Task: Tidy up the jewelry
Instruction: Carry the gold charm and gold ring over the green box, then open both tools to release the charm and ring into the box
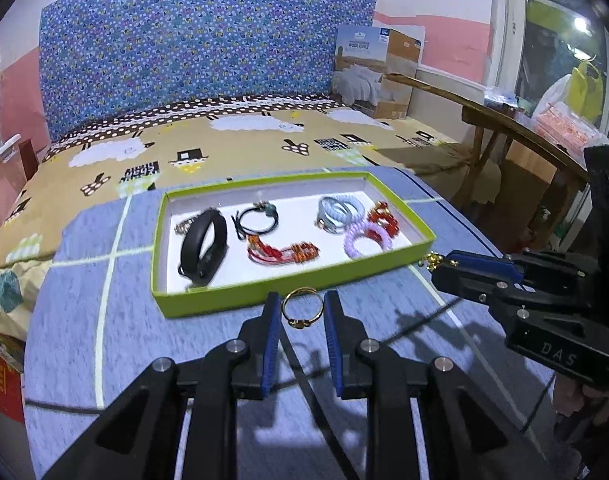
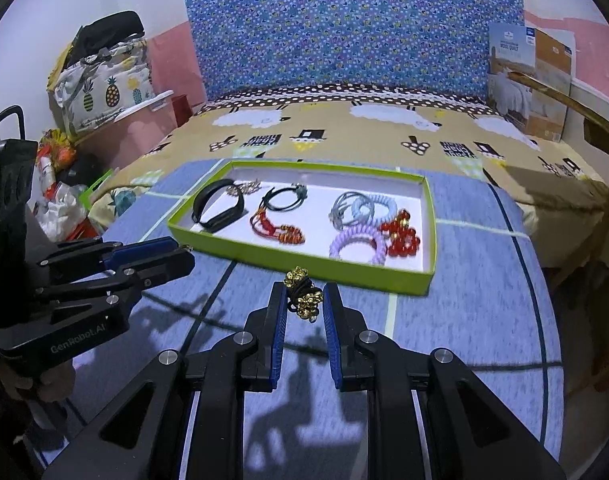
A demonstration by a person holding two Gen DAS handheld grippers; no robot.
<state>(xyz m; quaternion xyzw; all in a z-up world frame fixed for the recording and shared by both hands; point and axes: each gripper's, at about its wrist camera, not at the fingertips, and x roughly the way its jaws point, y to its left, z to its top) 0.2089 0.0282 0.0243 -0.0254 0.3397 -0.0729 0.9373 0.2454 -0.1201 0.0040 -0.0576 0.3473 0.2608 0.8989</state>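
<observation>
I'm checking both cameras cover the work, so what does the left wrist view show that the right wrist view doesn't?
Only the left wrist view shows the gold ring held between the left gripper and the window at the right.

Only the right wrist view shows the black band with gold bells clearly, pinched in the right gripper, and the pineapple-print bag.

Both show the green tray of jewelry, the black bracelet and the bed.

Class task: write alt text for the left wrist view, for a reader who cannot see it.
The left gripper holds a thin gold ring between its blue pads, just in front of a green tray of bracelets and hair ties on a blue cloth. At right, the right gripper carries a small cluster of gold bells.
</observation>
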